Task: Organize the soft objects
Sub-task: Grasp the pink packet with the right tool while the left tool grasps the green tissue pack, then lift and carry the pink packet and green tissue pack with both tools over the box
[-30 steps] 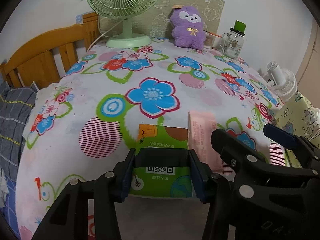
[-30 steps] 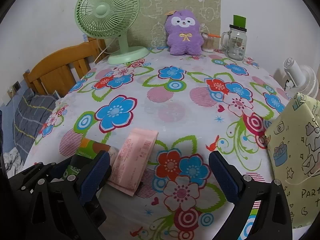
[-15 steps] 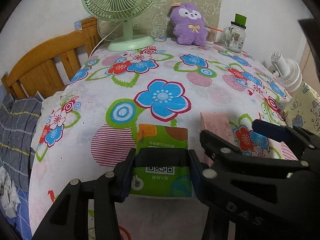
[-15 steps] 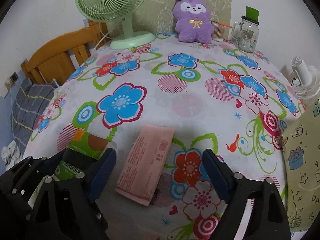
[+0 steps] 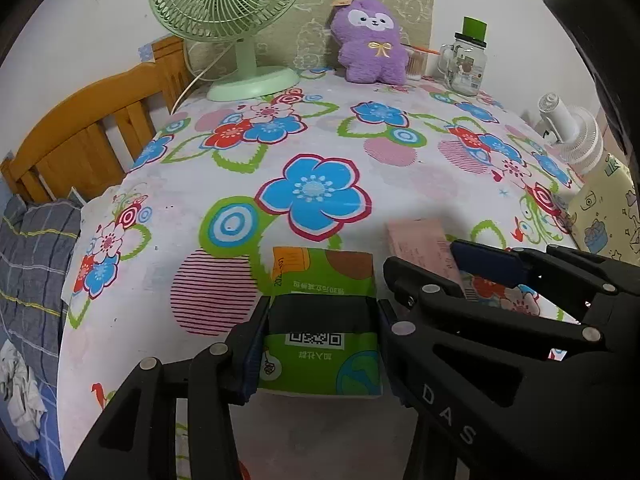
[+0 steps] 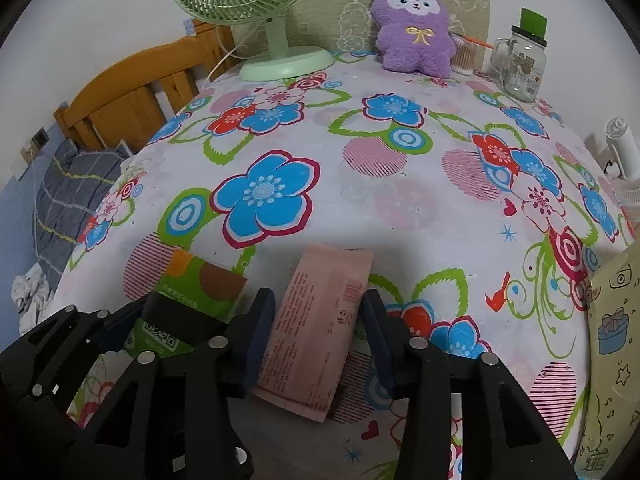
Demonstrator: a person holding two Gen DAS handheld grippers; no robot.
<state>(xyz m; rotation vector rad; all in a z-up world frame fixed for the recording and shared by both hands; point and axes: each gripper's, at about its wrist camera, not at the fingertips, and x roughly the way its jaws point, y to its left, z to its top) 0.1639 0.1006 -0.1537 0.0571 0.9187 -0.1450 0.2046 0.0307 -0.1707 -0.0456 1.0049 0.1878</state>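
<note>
The green tissue pack (image 5: 320, 344) is being clamped by the left hand-held gripper (image 5: 318, 344) at the desk's (image 5: 320, 160) six-o'clock edge. The pink pack (image 6: 316, 328), at its three o'clock, is being closed on by the right hand-held gripper (image 6: 316, 332), apparently touching.

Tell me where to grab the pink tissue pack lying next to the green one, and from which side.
Grip the pink tissue pack across its narrow width, near the middle of its long sides, coming down from above at the near table edge. It lies flat and elongated, so only that width fits. The right gripper already straddles it there, its jaws closing.
</note>
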